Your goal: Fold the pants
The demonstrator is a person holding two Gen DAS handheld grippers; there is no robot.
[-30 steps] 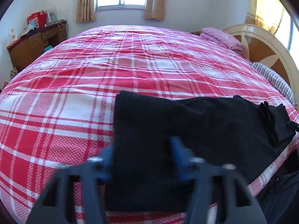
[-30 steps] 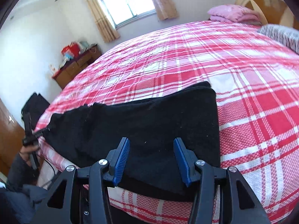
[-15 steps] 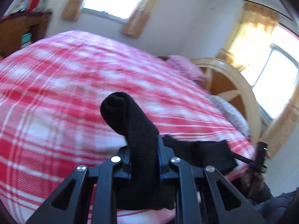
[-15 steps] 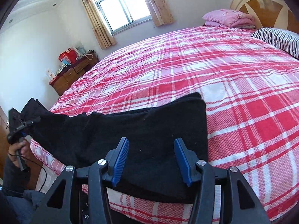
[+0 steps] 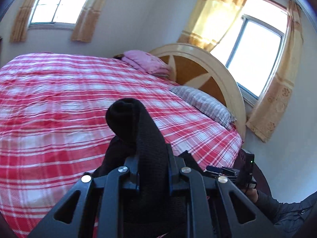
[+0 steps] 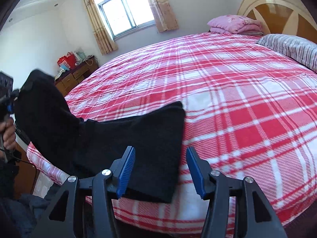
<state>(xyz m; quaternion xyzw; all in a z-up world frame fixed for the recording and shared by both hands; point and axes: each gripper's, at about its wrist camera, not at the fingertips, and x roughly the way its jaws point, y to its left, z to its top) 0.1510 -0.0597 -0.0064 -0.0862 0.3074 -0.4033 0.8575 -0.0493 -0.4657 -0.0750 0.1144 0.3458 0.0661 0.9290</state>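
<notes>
Pants [image 5: 146, 150] inside left gripper [image 5: 153, 170]

Both grippers are black angular frames with triangular cut-outs and round silver screw heads; the right gripper [image 6: 160, 167] carries ribbed blue pads on its fingers [image 6: 126, 168]; the left gripper [image 5: 153, 168] shows thin blue edges; the person wears a dark grey sleeve [image 5: 277, 206].

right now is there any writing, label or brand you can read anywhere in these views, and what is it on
No text can be read in either view.
Red bags and boxes on the wooden dresser: any print is too small and blurred to read.
Black pants, plaid bedspread, pink folded blanket: no label or writing shows.
</notes>
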